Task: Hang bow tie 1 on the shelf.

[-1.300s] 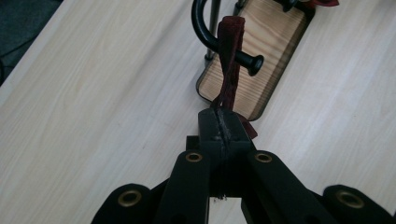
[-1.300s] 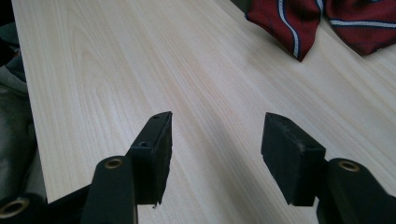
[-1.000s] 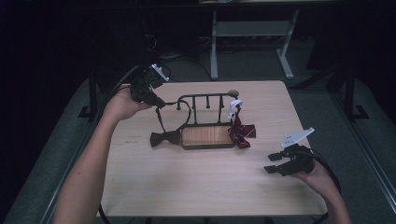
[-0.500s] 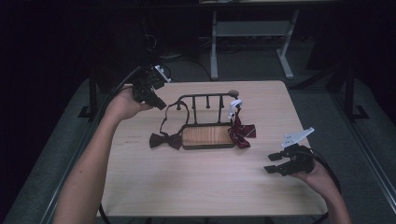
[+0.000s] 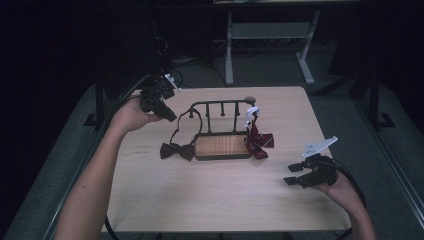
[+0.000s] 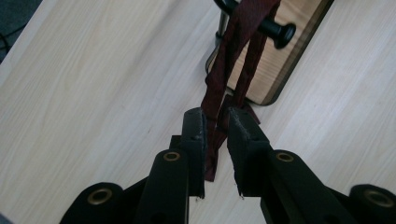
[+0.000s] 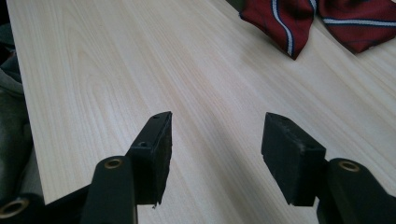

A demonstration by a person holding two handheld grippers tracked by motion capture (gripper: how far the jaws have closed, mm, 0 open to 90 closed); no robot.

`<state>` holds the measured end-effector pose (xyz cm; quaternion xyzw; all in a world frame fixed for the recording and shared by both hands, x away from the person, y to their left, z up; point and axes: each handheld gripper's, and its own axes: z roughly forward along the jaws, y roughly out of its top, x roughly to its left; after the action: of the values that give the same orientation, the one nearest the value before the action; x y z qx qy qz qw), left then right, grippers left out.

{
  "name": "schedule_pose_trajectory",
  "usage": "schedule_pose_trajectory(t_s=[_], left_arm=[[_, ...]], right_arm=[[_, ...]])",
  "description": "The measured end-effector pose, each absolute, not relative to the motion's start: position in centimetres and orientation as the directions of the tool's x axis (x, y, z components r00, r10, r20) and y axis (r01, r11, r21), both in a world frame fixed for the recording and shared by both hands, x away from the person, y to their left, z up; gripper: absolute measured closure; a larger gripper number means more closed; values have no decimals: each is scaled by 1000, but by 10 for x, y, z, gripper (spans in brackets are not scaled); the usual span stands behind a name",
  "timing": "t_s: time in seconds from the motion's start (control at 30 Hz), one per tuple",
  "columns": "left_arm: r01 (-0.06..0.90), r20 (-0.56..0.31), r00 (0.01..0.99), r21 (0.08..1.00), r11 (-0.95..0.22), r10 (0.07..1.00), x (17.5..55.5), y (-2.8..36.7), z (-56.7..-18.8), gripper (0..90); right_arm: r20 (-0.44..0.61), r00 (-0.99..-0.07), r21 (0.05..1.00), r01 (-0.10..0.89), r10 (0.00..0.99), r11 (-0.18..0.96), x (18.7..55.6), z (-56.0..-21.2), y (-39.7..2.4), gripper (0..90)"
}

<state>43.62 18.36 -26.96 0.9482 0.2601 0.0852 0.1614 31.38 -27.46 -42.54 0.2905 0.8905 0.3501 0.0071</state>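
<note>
The dark bow tie [image 5: 177, 151] lies flat on the table [image 5: 200, 200], just left of the rack's wooden base [image 5: 222, 146]. Its thin strap [image 5: 182, 120] runs up from the bow and loops over the left end of the black rack [image 5: 222, 105]. In the left gripper view that strap [image 6: 233, 56] shows as two narrow maroon bands draped over a round-ended peg [image 6: 280, 32], hanging limp.

This is soft, light fabric. It has no stiffness to speak of, so it folds and swings wherever it is led, and I judge it could slide off the smooth peg if tugged. The best place to take hold looks like the strap itself, pinched flat across its width. The knot of the bow is the firmer second choice.

The left gripper [image 5: 170, 116] sits at the far left by the rack. Its jaws have just been opening, and the strap hangs between them with a sliver of daylight on one side. They look eased off rather than pinching [image 6: 215, 122].

Further right, a red striped bow tie [image 5: 260, 142] rests against the right end of the base, hanging from a white clip. At the near right the right gripper [image 5: 292, 180] hovers over bare wood with its jaws wide apart and nothing between them [image 7: 215, 140].
</note>
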Motion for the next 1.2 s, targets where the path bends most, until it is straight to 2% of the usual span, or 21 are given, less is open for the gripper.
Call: schedule_pose_trajectory(t_s=[0.33, 0.67, 1.2], left_arm=[[427, 97, 870, 344, -836, 483, 423, 184, -264, 746], [433, 83, 868, 355, -829, 489, 416, 196, -272, 711], [416, 63, 876, 402, -816, 478, 404, 199, -284, 618]], right_arm=[[192, -819, 621, 528, 541, 579, 314, -425, -276, 411], [185, -817, 624, 527, 546, 577, 314, -425, -277, 405], [179, -812, 624, 531, 556, 574, 313, -425, -279, 398]])
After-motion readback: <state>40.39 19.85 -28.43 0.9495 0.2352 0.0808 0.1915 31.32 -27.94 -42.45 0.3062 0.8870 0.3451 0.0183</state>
